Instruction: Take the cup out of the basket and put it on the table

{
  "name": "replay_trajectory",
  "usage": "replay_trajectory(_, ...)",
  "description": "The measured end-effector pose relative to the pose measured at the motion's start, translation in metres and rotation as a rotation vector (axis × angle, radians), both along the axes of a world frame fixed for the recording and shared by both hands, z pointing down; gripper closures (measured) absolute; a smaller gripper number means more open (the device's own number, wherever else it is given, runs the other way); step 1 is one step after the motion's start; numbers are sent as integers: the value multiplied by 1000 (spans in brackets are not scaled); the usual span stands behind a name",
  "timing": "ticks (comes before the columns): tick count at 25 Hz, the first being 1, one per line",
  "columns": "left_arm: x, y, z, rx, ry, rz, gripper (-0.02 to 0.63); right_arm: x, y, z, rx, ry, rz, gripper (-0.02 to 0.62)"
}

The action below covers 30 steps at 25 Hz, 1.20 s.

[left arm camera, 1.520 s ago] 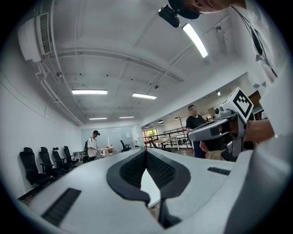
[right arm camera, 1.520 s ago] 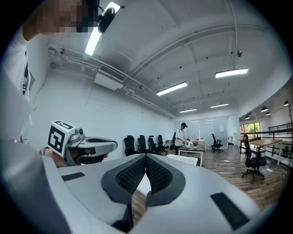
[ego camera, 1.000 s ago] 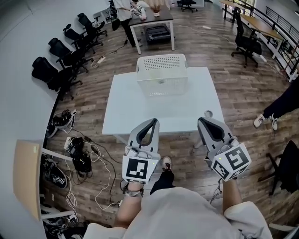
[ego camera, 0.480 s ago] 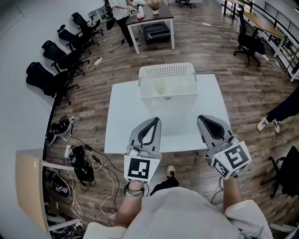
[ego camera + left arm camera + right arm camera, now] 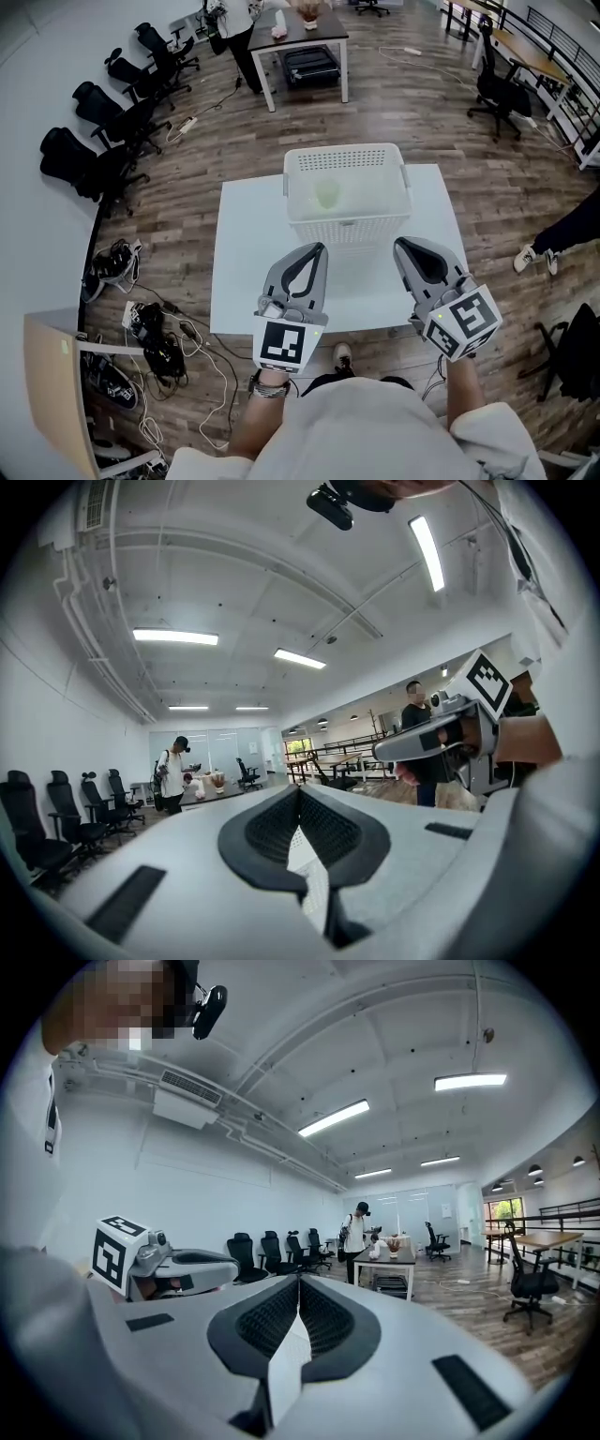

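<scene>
A white lattice basket (image 5: pixel 347 217) stands at the far side of a white table (image 5: pixel 246 272). Inside it a pale green cup (image 5: pixel 326 194) stands upright, left of the middle. My left gripper (image 5: pixel 319 247) hovers over the table's near part, its jaws shut and empty, short of the basket's front wall. My right gripper (image 5: pixel 401 244) is level with it, also shut and empty. Both point at the basket. In the left gripper view the jaws (image 5: pixel 300 794) meet at the tips, with basket lattice showing through the gap below. The right gripper view shows its jaws (image 5: pixel 300 1283) together too.
Black office chairs (image 5: pixel 89 141) line the wall at the left. Cables and gear (image 5: pixel 155 337) lie on the wood floor left of the table. A dark table (image 5: pixel 305 33) with a person beside it stands beyond. Someone's leg (image 5: pixel 562 230) is at the right.
The table and basket have come nearer and lower in the head view, and the cup inside the basket now shows. Both grippers stay shut and level.
</scene>
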State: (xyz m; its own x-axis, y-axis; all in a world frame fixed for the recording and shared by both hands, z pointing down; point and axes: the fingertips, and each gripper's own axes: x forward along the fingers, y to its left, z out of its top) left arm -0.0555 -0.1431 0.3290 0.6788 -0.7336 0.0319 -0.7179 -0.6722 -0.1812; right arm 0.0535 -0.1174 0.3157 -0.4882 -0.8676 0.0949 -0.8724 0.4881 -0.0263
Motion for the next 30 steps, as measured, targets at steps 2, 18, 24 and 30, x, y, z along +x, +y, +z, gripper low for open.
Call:
replay_trajectory(2, -4, -12, 6, -18, -6, -2, 603, -4, -12, 2, -1, 7, -5, 578)
replay_trajectory(18, 5, -87, 31, -85, -10, -119, 603, -1, -122, 44, -83, 109, -201, 577)
replay_trajectory(24, 7, -115, 40, -112, -22, -174, 603, -9, -173, 78, -147, 209, -316, 575)
replay_trajectory(30, 7, -131, 50, -142, -20, -230, 603, -19, -212, 113, -201, 290, -412, 575)
